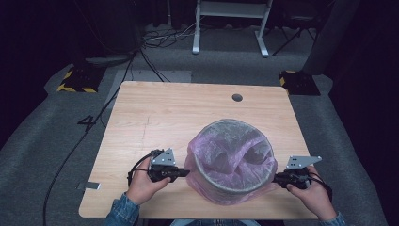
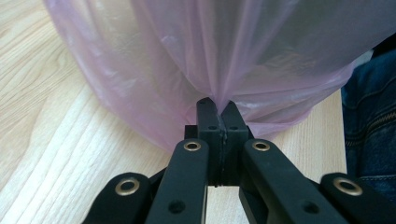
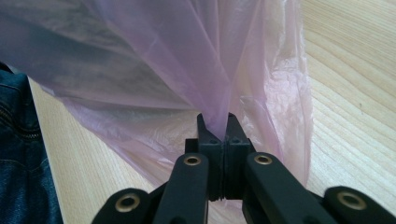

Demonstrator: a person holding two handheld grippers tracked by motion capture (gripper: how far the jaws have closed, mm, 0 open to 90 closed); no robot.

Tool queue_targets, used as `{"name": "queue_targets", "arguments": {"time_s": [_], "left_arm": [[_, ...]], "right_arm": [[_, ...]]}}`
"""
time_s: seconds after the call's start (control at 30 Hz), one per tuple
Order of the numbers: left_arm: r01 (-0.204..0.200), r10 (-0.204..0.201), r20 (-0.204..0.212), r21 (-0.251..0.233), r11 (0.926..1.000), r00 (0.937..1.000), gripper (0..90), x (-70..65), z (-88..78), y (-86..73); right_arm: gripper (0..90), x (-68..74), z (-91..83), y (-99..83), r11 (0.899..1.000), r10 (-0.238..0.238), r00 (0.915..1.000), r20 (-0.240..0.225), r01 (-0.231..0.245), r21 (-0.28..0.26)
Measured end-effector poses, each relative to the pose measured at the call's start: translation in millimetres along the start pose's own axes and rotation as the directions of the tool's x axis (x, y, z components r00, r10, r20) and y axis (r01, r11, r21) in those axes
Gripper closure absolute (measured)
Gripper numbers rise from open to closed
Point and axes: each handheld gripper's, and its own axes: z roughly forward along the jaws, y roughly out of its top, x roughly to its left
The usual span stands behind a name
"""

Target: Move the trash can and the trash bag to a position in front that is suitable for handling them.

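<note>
low in the frame, the left gripper [image 1: 187, 173] and right gripper [image 1: 275, 179] each pinch the pink bag's [image 1: 230, 157] skirt, probably to draw it down the mesh bin [image 1: 234, 186].

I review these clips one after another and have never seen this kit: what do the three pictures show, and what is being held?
There is no robot here. A person at a wooden table holds a hand-operated tool with two black jaws in each hand: the left tongs and the right tongs. The high view looks down from above the person. The other two pictures come from small cameras riding on each tool, looking along its jaws. On the table stands a round mesh bin lined with a pink plastic bag that is folded over its rim. Each of the tongs is shut on a pinch of the bag's skirt, the left and the right, on opposite sides of the bin.
</note>
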Motion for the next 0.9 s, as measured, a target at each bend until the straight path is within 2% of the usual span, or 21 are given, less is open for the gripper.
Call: {"name": "queue_targets", "arguments": {"time_s": [0.07,0.13,0.17,0.2,0.27,0.3,0.33,0.37,0.43,0.5,0.53,0.6,0.73,0.83,0.87,0.9], "left_arm": [[-0.019,0.019,0.003,0.004,0.9998,0.9998,88.4,-3.5,6.6,2.7],[-0.023,0.023,0.004,-0.019,0.9996,0.9997,84.6,-4.5,8.4,4.8],[-0.024,0.025,0.008,-0.036,0.9991,0.9997,83.9,-4.5,6.6,5.7],[-0.022,0.023,0.007,-0.051,0.9984,0.9997,83.6,-4.8,3.3,6.4],[-0.013,0.013,0.003,-0.077,0.9969,0.9999,85.5,-4.3,-4.6,7.0],[-0.007,0.008,0.003,-0.078,0.9969,1.0000,87.1,-3.6,-5.8,6.7],[-0.002,0.002,0.008,-0.074,0.9972,1.0000,87.9,-2.4,-5.4,5.8],[0.003,-0.002,0.007,-0.061,0.9981,1.0000,89.2,-1.7,-3.6,4.4],[0.007,-0.007,0.011,-0.019,0.9998,0.9999,89.8,-2.1,3.0,1.2],[0.005,-0.005,0.025,0.012,0.9999,0.9997,90.0,-4.2,9.2,-0.1],[0.003,-0.003,0.038,0.015,0.9999,0.9993,90.0,-5.7,10.9,0.1],[0.001,-0.002,0.055,0.018,0.9998,0.9985,90.0,-7.9,11.7,1.3],[0.017,-0.019,0.075,0.031,0.9994,0.9970,90.0,-7.1,16.6,-0.5],[0.015,-0.021,0.084,0.078,0.9968,0.9962,89.9,-8.1,21.9,-3.8],[0.008,-0.016,0.084,0.091,0.9958,0.9963,89.0,-8.9,22.3,-4.8],[0.005,-0.014,0.087,0.103,0.9946,0.9961,88.2,-10.0,21.9,-5.8]], "right_arm": [[89.6,-1.2,1.5,3.4,1.000,0.005,0.9999,0.013,-0.005,-0.015],[81.2,-2.0,0.6,10.3,0.995,0.007,0.9995,0.029,-0.004,-0.096],[80.2,-1.8,-1.0,14.5,0.990,-0.001,0.9992,0.039,0.006,-0.138],[82.2,-0.8,-3.6,18.5,0.987,-0.015,0.9986,0.050,0.023,-0.162],[86.3,1.6,-10.5,25.4,0.972,-0.022,0.9981,0.058,0.035,-0.231],[87.6,2.1,-14.3,29.7,0.965,-0.019,0.9981,0.058,0.033,-0.260],[89.3,2.2,-15.4,32.0,0.962,-0.020,0.9979,0.061,0.035,-0.269],[89.8,2.0,-14.9,34.5,0.966,-0.017,0.9975,0.068,0.034,-0.258],[90.0,-0.3,-6.3,36.5,0.985,-0.013,0.9957,0.092,0.029,-0.173],[90.0,-4.7,9.7,32.7,0.999,-0.009,0.9947,0.103,0.013,-0.042],[90.0,-5.5,17.1,29.3,1.000,-0.015,0.9940,0.109,0.015,0.008],[90.0,-2.7,26.2,23.5,0.998,-0.022,0.9962,0.084,0.016,0.068],[89.9,7.6,25.1,21.2,0.992,-0.061,0.9950,0.079,0.052,0.114],[80.7,4.4,24.1,18.3,0.994,-0.049,0.9964,0.069,0.042,0.100],[74.4,2.2,24.0,16.3,0.996,-0.043,0.9975,0.056,0.038,0.086],[73.4,0.6,22.7,13.8,0.997,-0.031,0.9987,0.042,0.028,0.069]]}}
